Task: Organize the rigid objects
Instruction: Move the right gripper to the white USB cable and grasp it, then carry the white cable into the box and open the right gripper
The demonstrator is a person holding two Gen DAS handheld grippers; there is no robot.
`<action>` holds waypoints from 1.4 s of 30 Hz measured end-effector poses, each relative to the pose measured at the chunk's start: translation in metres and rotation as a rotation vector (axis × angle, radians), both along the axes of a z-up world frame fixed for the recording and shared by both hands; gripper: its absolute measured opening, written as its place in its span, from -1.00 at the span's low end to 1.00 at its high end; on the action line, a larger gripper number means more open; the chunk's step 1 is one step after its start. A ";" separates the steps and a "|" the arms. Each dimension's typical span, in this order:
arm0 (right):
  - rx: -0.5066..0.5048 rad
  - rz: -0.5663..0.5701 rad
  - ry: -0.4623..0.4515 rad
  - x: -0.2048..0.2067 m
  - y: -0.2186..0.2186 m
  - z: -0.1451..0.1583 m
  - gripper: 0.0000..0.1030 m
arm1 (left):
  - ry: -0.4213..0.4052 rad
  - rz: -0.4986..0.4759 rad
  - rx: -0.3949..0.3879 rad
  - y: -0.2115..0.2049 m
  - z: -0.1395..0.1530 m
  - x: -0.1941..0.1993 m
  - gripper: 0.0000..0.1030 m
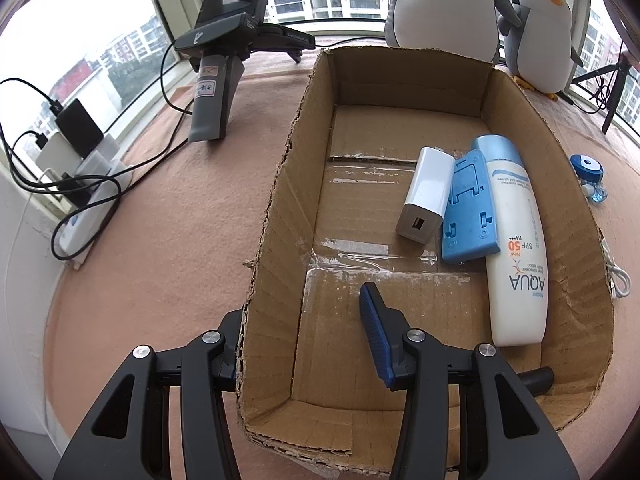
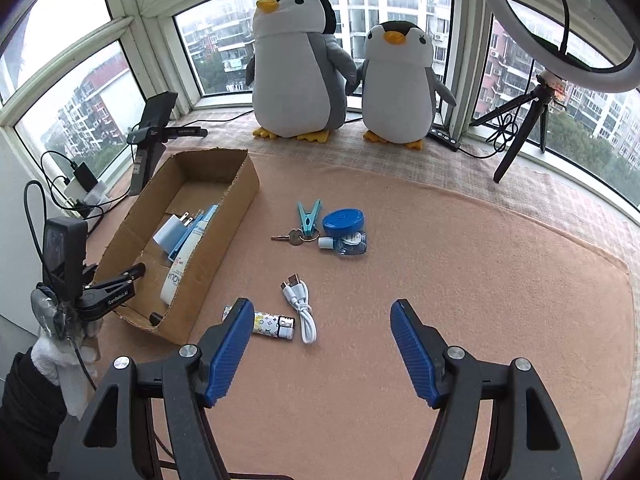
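An open cardboard box [image 1: 400, 80] holds a white charger [image 1: 426, 194], a blue plastic stand [image 1: 470, 216] and a white sunscreen bottle [image 1: 516, 248]. My left gripper [image 1: 304, 308] is open and straddles the box's left wall, one finger inside and the other outside, mostly hidden by the wall. In the right wrist view the box [image 2: 236, 200] lies at the left. My right gripper [image 2: 322, 306] hangs open over the mat, just past a patterned tube [image 2: 272, 322] and a white cable [image 2: 300, 304]. Further off lie a key [image 2: 294, 237], a teal clothespin [image 2: 309, 216], a blue tape measure [image 2: 343, 220] and a small blue bottle [image 2: 348, 244].
Two plush penguins [image 2: 298, 64] stand by the window at the back. A ring light on a tripod [image 2: 528, 120] is at the back right. A spare gripper on a stand [image 1: 228, 40], a power strip and chargers [image 1: 80, 184] sit left of the box. A gloved hand [image 2: 60, 356] holds the left gripper.
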State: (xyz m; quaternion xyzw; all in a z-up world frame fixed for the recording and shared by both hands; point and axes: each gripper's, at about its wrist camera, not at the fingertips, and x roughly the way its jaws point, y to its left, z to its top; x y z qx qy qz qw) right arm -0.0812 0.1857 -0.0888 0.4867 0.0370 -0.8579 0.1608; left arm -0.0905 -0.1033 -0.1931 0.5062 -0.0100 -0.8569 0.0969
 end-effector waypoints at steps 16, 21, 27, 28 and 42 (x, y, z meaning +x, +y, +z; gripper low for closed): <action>0.057 0.078 -0.165 -0.040 -0.040 -0.095 -0.36 | 0.005 0.028 0.007 -0.001 0.000 0.004 -0.11; 0.077 0.090 -0.186 -0.049 -0.046 -0.106 -0.37 | 0.004 0.031 0.007 -0.001 0.000 0.004 -0.11; 0.125 0.099 -0.180 -0.052 -0.048 -0.111 -0.47 | 0.005 0.031 0.007 -0.001 0.000 0.004 -0.11; 0.131 0.095 -0.178 -0.052 -0.048 -0.110 -0.56 | 0.006 0.031 0.008 -0.001 0.000 0.004 -0.11; 0.084 0.030 -0.155 -0.054 -0.037 -0.089 -0.70 | 0.012 0.029 0.022 -0.003 0.000 0.005 -0.11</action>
